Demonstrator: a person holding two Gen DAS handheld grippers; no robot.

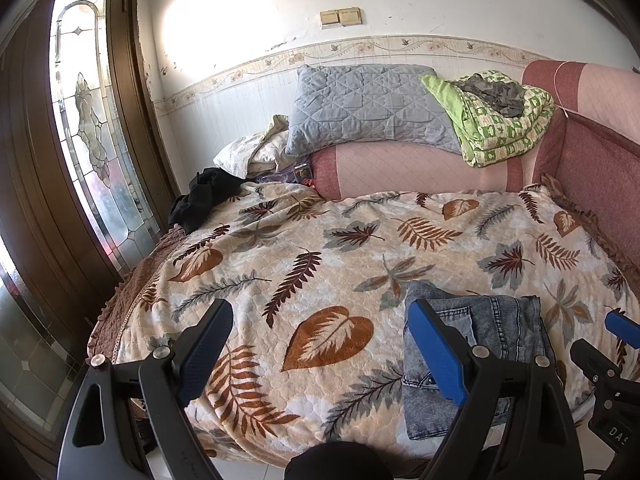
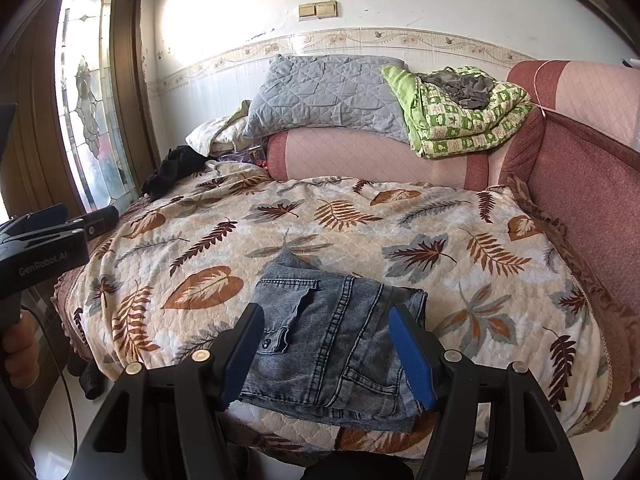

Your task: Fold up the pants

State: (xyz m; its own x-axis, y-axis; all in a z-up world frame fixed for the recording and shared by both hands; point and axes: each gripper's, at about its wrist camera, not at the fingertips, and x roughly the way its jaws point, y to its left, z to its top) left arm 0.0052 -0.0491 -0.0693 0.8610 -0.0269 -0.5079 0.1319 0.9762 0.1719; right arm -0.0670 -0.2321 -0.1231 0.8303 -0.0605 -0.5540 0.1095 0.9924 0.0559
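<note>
The grey-blue denim pants (image 2: 336, 344) lie folded into a compact rectangle near the front edge of the bed; they also show at the lower right of the left wrist view (image 1: 492, 344). My right gripper (image 2: 328, 344) is open, its blue-padded fingers spread above the folded pants and holding nothing. My left gripper (image 1: 320, 344) is open and empty over the leaf-print blanket (image 1: 320, 248), to the left of the pants. The right gripper's tip shows at the right edge of the left wrist view (image 1: 622, 324).
A pink bolster (image 2: 380, 156), a grey pillow (image 2: 320, 92) and a folded green quilt (image 2: 468, 116) line the back of the bed. Black clothing (image 2: 172, 172) lies at the back left corner. A glazed wooden door (image 1: 80, 120) stands on the left. The pink headboard (image 2: 580, 168) is at the right.
</note>
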